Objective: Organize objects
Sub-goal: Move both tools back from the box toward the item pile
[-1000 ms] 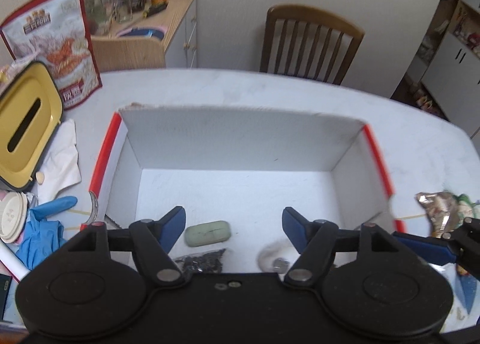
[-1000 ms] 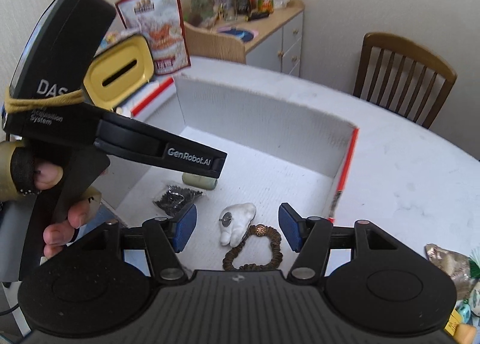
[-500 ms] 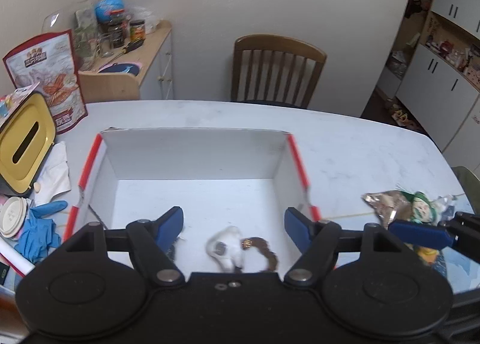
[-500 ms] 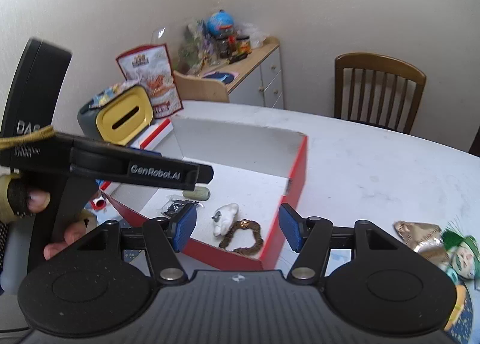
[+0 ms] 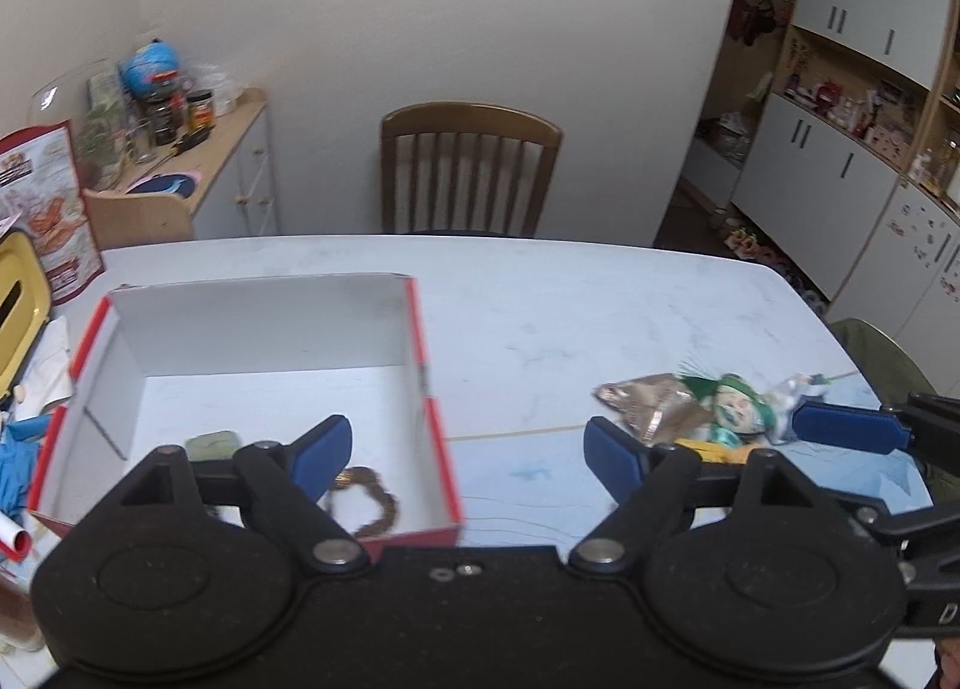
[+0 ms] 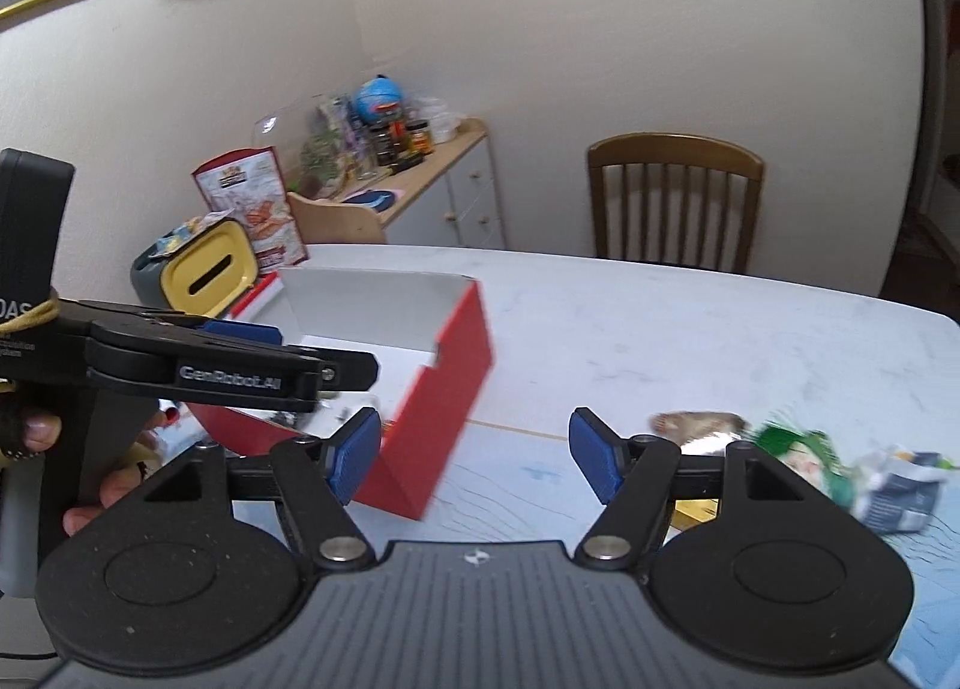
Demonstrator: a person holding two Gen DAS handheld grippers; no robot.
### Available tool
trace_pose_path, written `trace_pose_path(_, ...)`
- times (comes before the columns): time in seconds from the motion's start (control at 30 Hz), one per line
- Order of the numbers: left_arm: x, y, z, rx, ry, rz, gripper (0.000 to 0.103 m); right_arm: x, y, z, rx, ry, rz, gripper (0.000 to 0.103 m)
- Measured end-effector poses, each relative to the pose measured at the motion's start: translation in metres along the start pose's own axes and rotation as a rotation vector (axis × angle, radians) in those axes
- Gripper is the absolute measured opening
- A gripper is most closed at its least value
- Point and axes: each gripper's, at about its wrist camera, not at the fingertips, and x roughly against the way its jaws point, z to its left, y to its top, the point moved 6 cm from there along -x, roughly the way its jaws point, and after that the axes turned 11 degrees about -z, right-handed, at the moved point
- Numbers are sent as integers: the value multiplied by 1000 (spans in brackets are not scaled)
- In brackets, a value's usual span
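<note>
Holding two tongs, left tongs (image 5: 465, 452) and right tongs (image 6: 474, 455), both wide apart and empty. One box (image 5: 420, 341) sits on the desk (image 5: 540, 293) left of both; one bracelet (image 5: 372, 500) lies inside it.

A wooden chair (image 5: 471, 170) stands behind the table (image 5: 570, 305), beside a cluttered cabinet (image 5: 231, 173).

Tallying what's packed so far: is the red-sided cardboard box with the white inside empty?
Not empty. The red-sided cardboard box holds a brown beaded bracelet and a pale green case on its floor.
</note>
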Motion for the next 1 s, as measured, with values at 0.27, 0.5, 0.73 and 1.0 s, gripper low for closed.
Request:
trace_pose_path(0.27,-7,-15,-46,-26,-41,5,88,28,-22,-56,-46,-68,11,71)
trace_pose_path(0.5,-16,-27,-81,-46,-63,3,96,48,-40,-108,-85,-126,22,71)
trace_pose_path(0.73,-33,-39,-105,-53,-73,6,102,54,-56,-146,-107,-156,43,71)
trace_pose_path(1.0,-63,-62,-127,-73,-85,23,102,40,-76,-172,-104,-157,91,71)
